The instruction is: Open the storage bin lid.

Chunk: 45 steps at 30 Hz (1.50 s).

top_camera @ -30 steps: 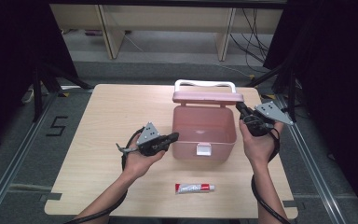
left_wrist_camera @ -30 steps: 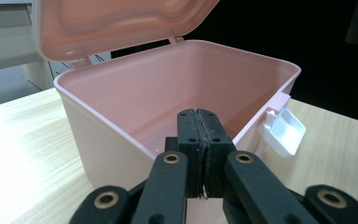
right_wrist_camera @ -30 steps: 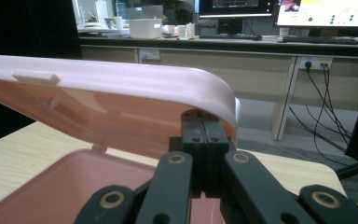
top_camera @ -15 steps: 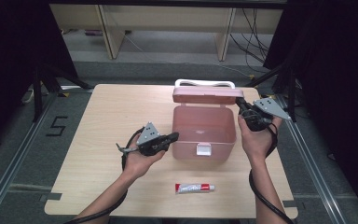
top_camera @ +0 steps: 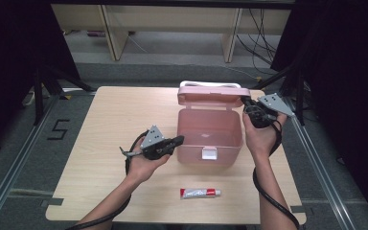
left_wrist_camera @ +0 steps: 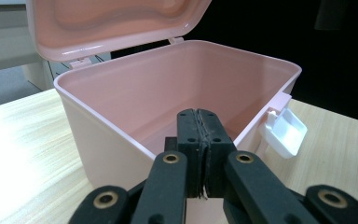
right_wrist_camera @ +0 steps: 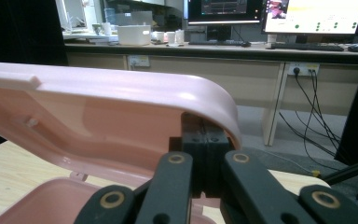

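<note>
While the tube lies alone at the table's near edge, well apart from both grippers, the work in hand looks to be getting the lid fully back. The box stands open mid-table, its white latch hanging on the near wall. The left gripper, jaws pressed together on nothing, sits just beside the box's left wall; in the left gripper view its tips point over the rim into the bare pink inside. It would do well to rest against that wall and steady the box. Farther off, the right gripper, jaws also closed and empty, is at the lid's right end; in the right gripper view the tips tuck under the lid's curved edge. Push there gently, up and back along the hinge's arc, not sideways, or the light box may skid or tip. Beyond stand shelves and cables.
</note>
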Tool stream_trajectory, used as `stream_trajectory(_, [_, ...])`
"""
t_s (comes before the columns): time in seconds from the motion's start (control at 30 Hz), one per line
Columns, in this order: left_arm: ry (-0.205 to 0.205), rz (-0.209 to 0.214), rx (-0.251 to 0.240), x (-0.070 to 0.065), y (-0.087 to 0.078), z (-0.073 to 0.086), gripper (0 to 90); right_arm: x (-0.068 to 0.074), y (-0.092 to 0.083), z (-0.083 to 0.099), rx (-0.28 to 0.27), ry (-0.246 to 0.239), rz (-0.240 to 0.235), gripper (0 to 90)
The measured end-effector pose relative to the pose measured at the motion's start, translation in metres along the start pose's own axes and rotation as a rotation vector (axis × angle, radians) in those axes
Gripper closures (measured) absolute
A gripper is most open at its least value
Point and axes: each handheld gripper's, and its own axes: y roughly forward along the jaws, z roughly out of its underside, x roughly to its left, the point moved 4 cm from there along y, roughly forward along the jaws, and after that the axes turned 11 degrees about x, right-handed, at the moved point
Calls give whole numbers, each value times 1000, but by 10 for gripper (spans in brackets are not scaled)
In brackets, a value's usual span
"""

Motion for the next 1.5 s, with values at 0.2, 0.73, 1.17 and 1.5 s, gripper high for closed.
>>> stream_trajectory(0.2, [0,0,0,0,0,0,876,-1,7,-3,0,-4,10,900])
stream_trajectory(0.73, [2,5,2,0,1,-1,874,-7,24,-16,-3,6,34,900])
stream_trajectory(1.17, [5,6,2,0,1,-1,872,-10,35,-22,13,24,52,900])
stream_trajectory(1.5, [3,7,-1,0,1,-1,871,-12,46,-23,23,27,67,900])
